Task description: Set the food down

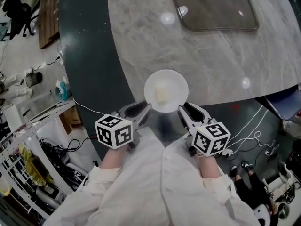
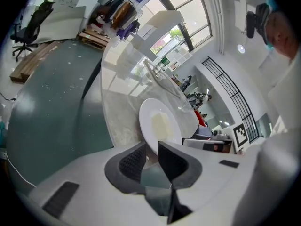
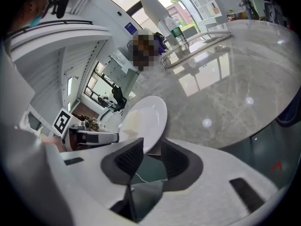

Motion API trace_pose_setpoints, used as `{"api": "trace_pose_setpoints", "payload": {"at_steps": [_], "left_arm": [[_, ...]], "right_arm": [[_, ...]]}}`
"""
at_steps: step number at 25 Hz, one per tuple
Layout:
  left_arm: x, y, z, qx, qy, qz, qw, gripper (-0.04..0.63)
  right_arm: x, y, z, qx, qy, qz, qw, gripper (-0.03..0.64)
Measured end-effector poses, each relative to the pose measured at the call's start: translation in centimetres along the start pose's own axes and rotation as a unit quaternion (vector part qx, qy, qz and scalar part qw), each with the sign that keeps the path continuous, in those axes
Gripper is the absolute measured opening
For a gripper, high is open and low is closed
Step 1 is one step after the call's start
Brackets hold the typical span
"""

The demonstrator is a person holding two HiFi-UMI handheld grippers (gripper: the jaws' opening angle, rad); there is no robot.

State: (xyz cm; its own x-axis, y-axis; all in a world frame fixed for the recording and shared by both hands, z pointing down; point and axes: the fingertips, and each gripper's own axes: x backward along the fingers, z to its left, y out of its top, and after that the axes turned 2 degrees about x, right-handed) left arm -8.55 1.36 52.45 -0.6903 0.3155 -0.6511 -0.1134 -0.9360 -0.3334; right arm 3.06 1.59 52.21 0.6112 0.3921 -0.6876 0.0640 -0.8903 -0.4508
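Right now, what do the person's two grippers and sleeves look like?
The left gripper and right gripper have pale grey bodies with dark ribbed pads. Each carries a white cube printed with black square markers. The sleeves are white.

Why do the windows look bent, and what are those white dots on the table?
Head view: the white dots are lamps mirrored in the glossy marble table, and the white plate looks washed out. Left gripper view and right gripper view: wide-angle lenses bow the window frames and darken the corners.
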Motion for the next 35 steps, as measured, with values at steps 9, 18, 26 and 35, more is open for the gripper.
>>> {"api": "trace_pose_setpoints", "payload": {"at_steps": [9,18,26,35], "left_arm": [[-0.1,0.0,0.0,0.003,-0.012,-0.006,0.9999,0.078],[0.0,0.4,-0.2,0.000,-0.024,-0.013,0.9996,0.069],[0.1,0.6,-0.3,-0.052,-0.010,-0.009,0.9986,0.071],[0.4,2.5,-0.2,-0.086,-0.009,-0.006,0.9963,0.071]], "right_arm": [[-0.1,0.0,-0.4,-0.007,-0.006,-0.009,1.000,0.064],[0.0,0.5,-0.5,-0.041,0.004,-0.032,0.999,0.043],[0.1,0.3,-0.3,-0.029,-0.003,-0.031,0.999,0.041],[0.0,1.5,0.4,-0.028,-0.007,-0.043,0.999,0.029]]}}
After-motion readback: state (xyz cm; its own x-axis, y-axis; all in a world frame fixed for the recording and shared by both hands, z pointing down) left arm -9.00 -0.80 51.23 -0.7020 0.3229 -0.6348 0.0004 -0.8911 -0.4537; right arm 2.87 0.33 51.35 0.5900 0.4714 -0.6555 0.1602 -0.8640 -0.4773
